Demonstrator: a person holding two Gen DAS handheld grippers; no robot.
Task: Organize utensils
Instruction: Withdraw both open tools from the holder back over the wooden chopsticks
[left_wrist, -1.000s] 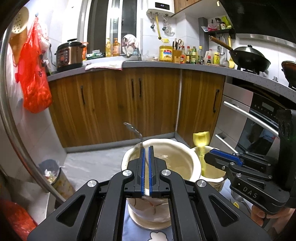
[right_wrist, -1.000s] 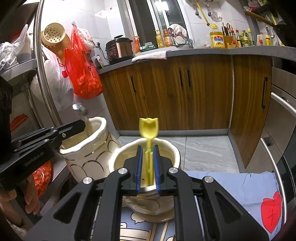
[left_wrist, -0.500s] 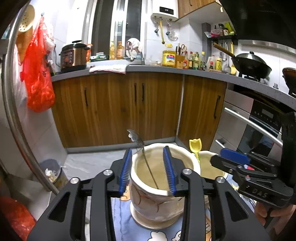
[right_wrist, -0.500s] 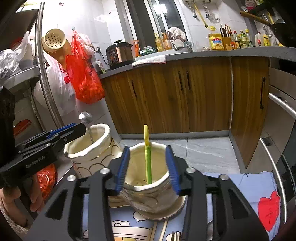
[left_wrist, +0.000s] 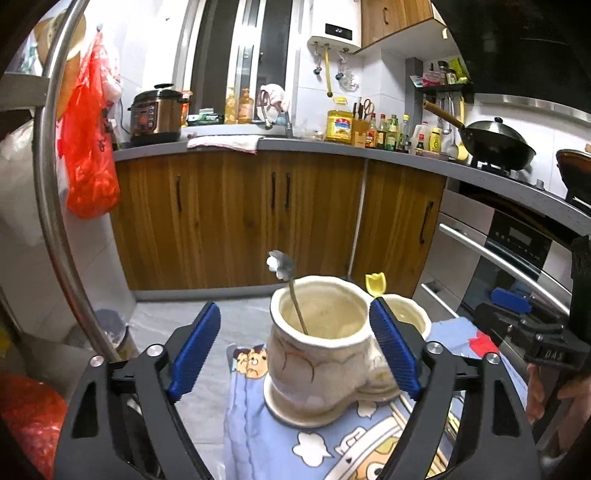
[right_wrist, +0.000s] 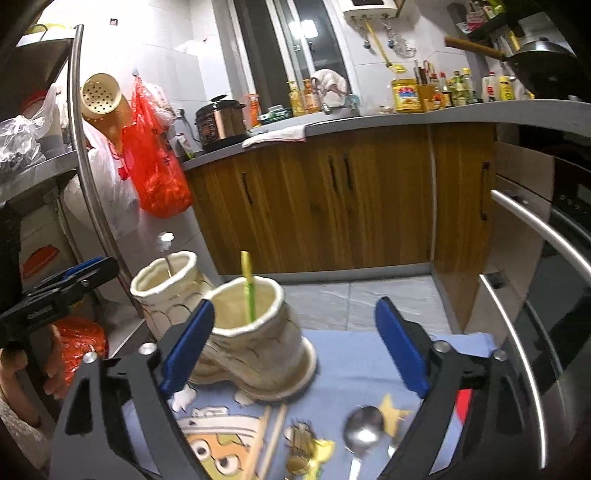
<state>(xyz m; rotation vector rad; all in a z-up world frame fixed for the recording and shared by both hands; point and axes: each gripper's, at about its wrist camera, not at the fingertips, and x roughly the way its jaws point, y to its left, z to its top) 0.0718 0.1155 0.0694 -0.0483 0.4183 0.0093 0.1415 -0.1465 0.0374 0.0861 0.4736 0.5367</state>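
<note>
Two cream ceramic holders stand side by side on a blue cartoon cloth (left_wrist: 258, 435). The left holder (left_wrist: 317, 354) holds a metal spoon (left_wrist: 291, 291). The right holder (right_wrist: 255, 332) holds a yellow-green utensil (right_wrist: 248, 284). My left gripper (left_wrist: 295, 350) is open and empty, its jaws wide around the left holder. My right gripper (right_wrist: 295, 350) is open and empty, to the right of and behind the right holder. On the cloth near it lie a metal spoon (right_wrist: 364, 432), wooden chopsticks (right_wrist: 271, 439) and a yellow-handled utensil (right_wrist: 306, 446).
Wooden kitchen cabinets (left_wrist: 273, 218) run along the far wall under a grey counter. An oven with steel handles (right_wrist: 532, 266) stands at the right. A metal rack post (left_wrist: 55, 206) with a red bag (left_wrist: 88, 155) is at the left. A bin (left_wrist: 114, 332) stands on the floor.
Both grippers have opened wide and drawn back. The left let go of the metal spoon into the left holder. The right let go of the yellow utensil into the right holder.
</note>
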